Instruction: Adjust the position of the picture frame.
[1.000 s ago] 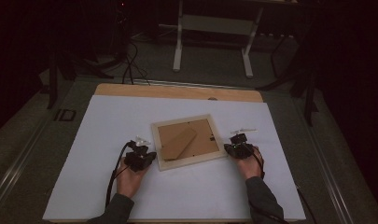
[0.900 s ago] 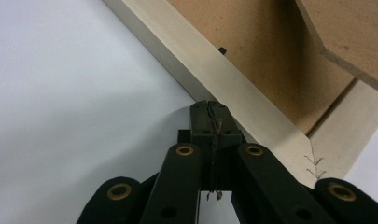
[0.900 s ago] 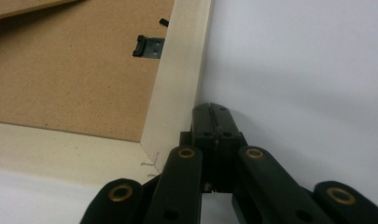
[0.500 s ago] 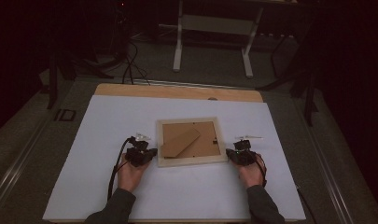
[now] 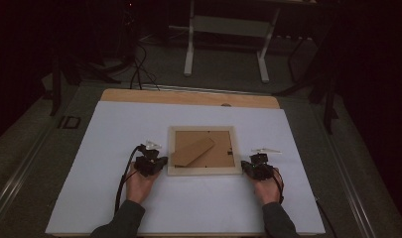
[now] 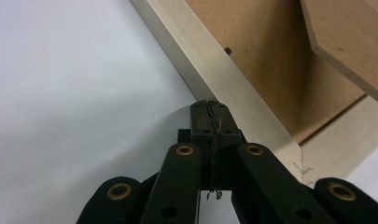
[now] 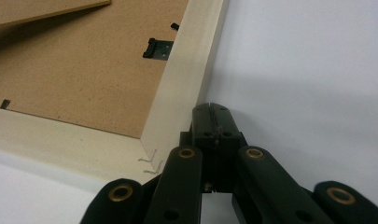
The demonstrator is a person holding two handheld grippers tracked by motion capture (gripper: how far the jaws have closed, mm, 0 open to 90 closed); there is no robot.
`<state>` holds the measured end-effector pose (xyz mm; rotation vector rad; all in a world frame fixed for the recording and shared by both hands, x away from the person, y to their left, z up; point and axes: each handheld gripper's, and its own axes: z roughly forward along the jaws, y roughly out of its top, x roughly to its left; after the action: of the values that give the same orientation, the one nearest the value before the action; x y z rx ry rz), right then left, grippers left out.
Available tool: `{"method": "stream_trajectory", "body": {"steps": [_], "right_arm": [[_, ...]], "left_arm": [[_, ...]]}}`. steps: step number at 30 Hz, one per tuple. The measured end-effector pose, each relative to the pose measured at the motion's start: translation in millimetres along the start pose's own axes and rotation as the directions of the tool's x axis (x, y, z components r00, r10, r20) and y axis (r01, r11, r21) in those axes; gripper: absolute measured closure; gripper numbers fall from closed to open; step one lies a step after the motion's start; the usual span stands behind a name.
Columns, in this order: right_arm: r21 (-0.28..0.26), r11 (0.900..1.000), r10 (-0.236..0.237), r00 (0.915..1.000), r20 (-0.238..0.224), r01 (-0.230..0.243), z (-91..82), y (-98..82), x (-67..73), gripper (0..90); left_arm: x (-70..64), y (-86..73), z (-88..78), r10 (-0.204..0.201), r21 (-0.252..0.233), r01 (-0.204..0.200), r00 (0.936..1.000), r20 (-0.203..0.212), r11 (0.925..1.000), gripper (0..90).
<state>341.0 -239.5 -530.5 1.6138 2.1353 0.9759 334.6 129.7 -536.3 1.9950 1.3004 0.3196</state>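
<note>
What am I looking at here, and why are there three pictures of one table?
A person sits at a table covered in white paper, holding a hand tool with two black jaws in each hand. The high view looks down from above; each of the other two comes from a camera riding on one tool. A picture frame lies face down, its brown stand showing. The left gripper and right gripper are both shut, holding nothing, their tips at the frame's two near corners.
</note>
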Motion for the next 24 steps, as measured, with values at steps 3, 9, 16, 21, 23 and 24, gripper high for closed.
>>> {"method": "stream_trajectory", "body": {"steps": [3,9,16,21,23,24], "right_arm": [[0.004,1.0,-0.006,0.9999,0.009,0.006,0.2,0.7,1.6,90.0],[0.002,1.0,-0.004,0.9999,0.013,0.004,1.0,0.2,6.6,90.0],[0.001,1.0,-0.011,0.9999,0.007,0.011,3.0,0.6,12.0,90.0],[0.003,1.0,-0.02,0.9998,-0.002,0.02,5.5,2.0,17.6,90.0],[0.005,1.0,-0.021,0.9998,-0.006,0.021,6.5,2.6,19.5,90.0],[0.004,1.0,-0.023,0.9997,-0.008,0.023,7.0,2.9,20.6,90.0]], "left_arm": [[0.0,-2.3,-2.5,0.007,0.006,-0.007,1.0,0.006,1.0,90.0],[4.0,-4.5,-5.1,-0.003,0.003,0.003,0.9999,0.013,1.0,90.0],[8.7,-5.3,-7.4,-0.016,0.002,0.016,0.9998,-0.007,0.9999,90.0],[12.9,-6.7,-9.9,-0.027,-0.001,0.027,0.9994,-0.019,0.9996,90.0],[14.2,-7.7,-11.3,-0.033,-0.002,0.032,0.9992,-0.024,0.9995,90.0],[15.2,-8.1,-11.9,-0.034,-0.003,0.034,0.9991,-0.024,0.9994,90.0]]}}
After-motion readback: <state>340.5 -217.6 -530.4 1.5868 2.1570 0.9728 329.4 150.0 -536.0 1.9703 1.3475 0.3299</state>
